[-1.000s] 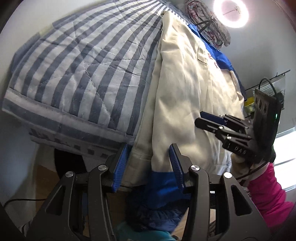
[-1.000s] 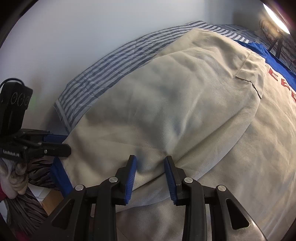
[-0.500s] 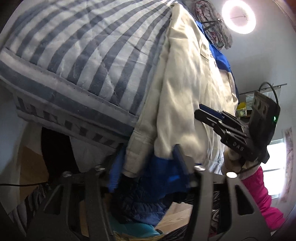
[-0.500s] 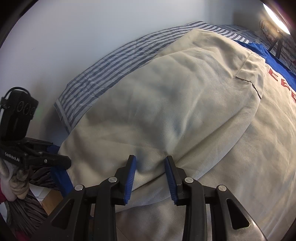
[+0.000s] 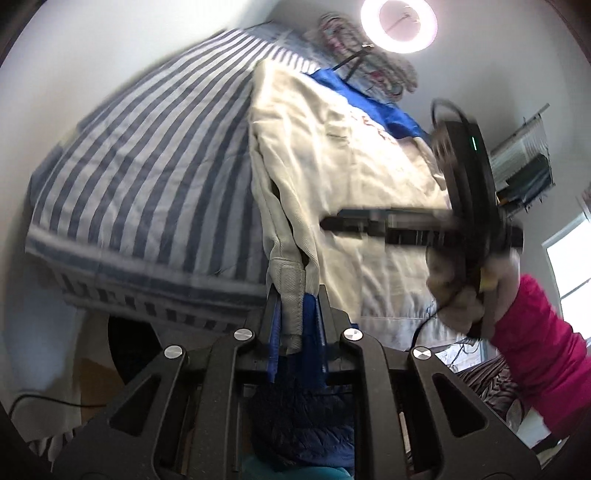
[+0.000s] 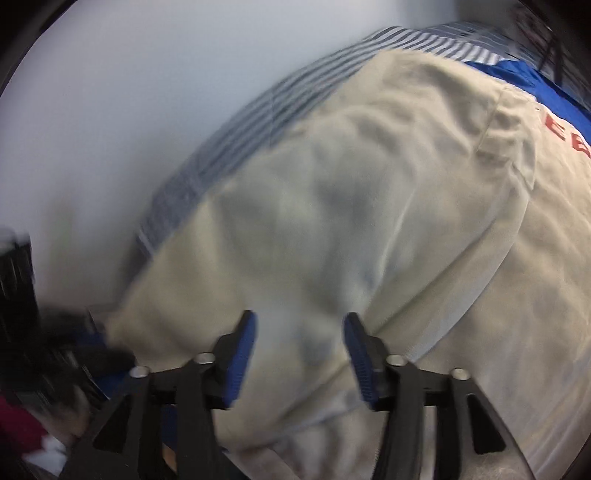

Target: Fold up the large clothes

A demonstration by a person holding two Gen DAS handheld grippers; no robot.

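Observation:
A large cream jacket (image 5: 354, 173) with blue trim and red letters lies on a striped bed. My left gripper (image 5: 297, 306) is shut on the jacket's ribbed cream cuff with its blue edge (image 5: 291, 295) at the bed's near edge. My right gripper (image 6: 299, 354) is open, its jaws wide apart over the cream fabric (image 6: 351, 206) of the folded-over sleeve. In the left wrist view the right gripper (image 5: 332, 223) hovers over the jacket, blurred, held by a hand in a pink sleeve.
The blue-and-white striped quilt (image 5: 147, 177) covers the bed left of the jacket. A ring light (image 5: 399, 24) shines at the top. A dark blue padded garment (image 5: 299, 413) hangs below the bed's edge. A wire rack (image 5: 524, 166) stands at the right.
My left gripper has closed on the jacket's cuff at the bed edge. My right gripper has opened wider and shifted over the sleeve; both views are blurred by motion.

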